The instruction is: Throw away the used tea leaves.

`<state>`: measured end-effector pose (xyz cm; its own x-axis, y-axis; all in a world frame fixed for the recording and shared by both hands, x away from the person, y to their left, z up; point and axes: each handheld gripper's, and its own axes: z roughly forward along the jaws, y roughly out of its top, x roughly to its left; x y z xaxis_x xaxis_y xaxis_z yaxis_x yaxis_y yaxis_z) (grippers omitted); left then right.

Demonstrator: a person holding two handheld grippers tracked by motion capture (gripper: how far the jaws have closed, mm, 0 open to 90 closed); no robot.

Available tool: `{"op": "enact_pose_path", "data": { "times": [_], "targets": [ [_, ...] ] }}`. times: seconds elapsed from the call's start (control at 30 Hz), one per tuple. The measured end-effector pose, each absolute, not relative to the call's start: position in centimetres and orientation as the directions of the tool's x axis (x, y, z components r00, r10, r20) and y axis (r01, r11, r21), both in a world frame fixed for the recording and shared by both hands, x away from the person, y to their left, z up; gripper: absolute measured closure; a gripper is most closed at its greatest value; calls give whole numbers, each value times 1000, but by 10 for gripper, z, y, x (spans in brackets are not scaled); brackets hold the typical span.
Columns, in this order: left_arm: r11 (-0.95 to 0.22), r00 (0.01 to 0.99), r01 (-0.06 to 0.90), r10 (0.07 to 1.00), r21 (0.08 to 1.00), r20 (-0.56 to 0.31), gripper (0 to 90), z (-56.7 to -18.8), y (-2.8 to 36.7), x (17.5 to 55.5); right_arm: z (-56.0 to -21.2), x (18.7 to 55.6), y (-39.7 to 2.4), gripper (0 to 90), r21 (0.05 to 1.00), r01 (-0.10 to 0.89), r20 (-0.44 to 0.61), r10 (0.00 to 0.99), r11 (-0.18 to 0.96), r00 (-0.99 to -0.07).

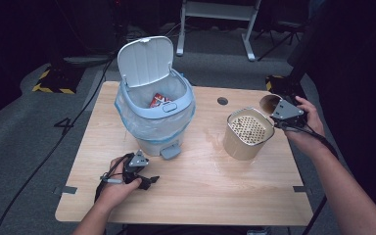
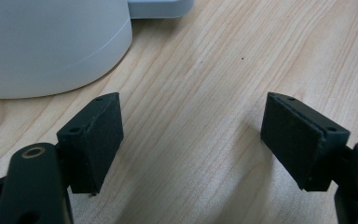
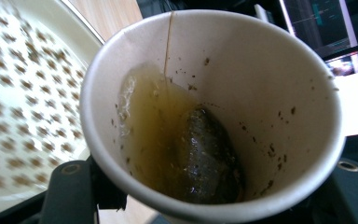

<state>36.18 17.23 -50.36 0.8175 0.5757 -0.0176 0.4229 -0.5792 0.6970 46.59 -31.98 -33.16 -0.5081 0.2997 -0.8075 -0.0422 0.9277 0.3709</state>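
Observation:
My right gripper (image 1: 280, 115) is shut on a paper cup (image 1: 269, 102) at the table's right side, tipped toward a beige container (image 1: 237, 144) with a perforated strainer insert (image 1: 248, 129). In the right gripper view the cup (image 3: 270, 84) holds yellowish tea and a wet tea bag (image 3: 209, 161) with its string running up the wall; the strainer (image 3: 23, 93) lies just left of it. My left gripper (image 1: 148, 181) rests open on the table in front of a pedal bin (image 1: 154, 122). Between its pads (image 2: 98, 140) is only bare wood.
The bin's lid (image 1: 144, 61) stands open, and a blue-edged liner holds a red wrapper (image 1: 159, 100). Its pedal (image 1: 170, 152) points at the left hand; its white base (image 2: 51, 42) is close to the left gripper. A wet patch (image 1: 215, 139) glistens beside the container.

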Motion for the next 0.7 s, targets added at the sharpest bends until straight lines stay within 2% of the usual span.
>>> {"op": "enact_pose_path", "data": {
  "times": [0.13,0.33,0.53,0.57,0.7],
  "targets": [
    [-579,818,423,576,697,-18,214,-504,172,362,-333,464,-315,341,245,-42,-871,201,969,-448],
    [-579,818,423,576,697,-18,214,-504,172,362,-339,463,-305,341,2,-44,-939,-13,999,-344],
    [-579,818,423,576,697,-17,214,-504,172,362,-347,458,-296,344,-232,-26,-950,-233,972,-208],
    [-579,817,423,576,697,-18,214,-504,172,362,-349,456,-293,345,-298,-15,-941,-297,954,-160],
    [-579,818,423,576,697,-18,214,-504,172,362,-352,451,-287,346,-431,18,-901,-430,902,-61]
  ]
}}
